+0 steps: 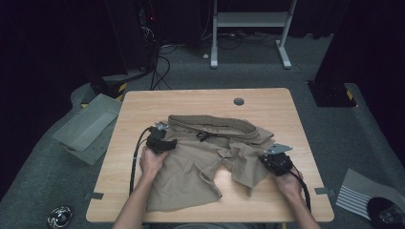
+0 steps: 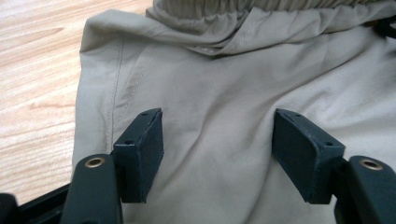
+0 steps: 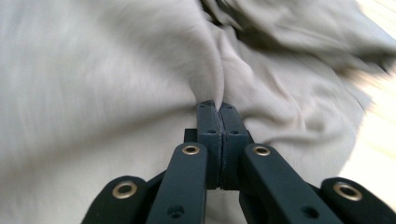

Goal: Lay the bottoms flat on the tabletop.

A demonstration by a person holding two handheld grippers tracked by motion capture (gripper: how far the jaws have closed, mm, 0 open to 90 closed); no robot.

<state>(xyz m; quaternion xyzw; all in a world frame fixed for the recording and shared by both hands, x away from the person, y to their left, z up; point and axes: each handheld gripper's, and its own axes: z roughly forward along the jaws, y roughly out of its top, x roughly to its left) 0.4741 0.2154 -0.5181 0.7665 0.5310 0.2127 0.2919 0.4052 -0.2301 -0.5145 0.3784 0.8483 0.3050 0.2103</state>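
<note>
Khaki shorts (image 1: 200, 160) lie spread on the wooden table (image 1: 286, 114), with the elastic waistband (image 1: 215, 124) toward the far side and a black drawstring (image 1: 205, 137) at its middle. My left gripper (image 1: 161, 139) rests over the left leg of the shorts. In the left gripper view it (image 2: 217, 126) stands open above smooth shorts fabric (image 2: 219, 74), with nothing pinched between its pads. My right gripper (image 1: 266, 158) sits at the right edge of the shorts. In the right gripper view it (image 3: 217, 106) is shut, and a fold of the fabric (image 3: 116, 60) gathers into its tips.
A cable hole (image 1: 239, 101) sits near the table's far edge. A grey bin (image 1: 88, 126) lies tilted on the floor at the left. A white metal frame (image 1: 250, 21) stands behind the table. Striped paper (image 1: 358, 193) lies on the floor at the right.
</note>
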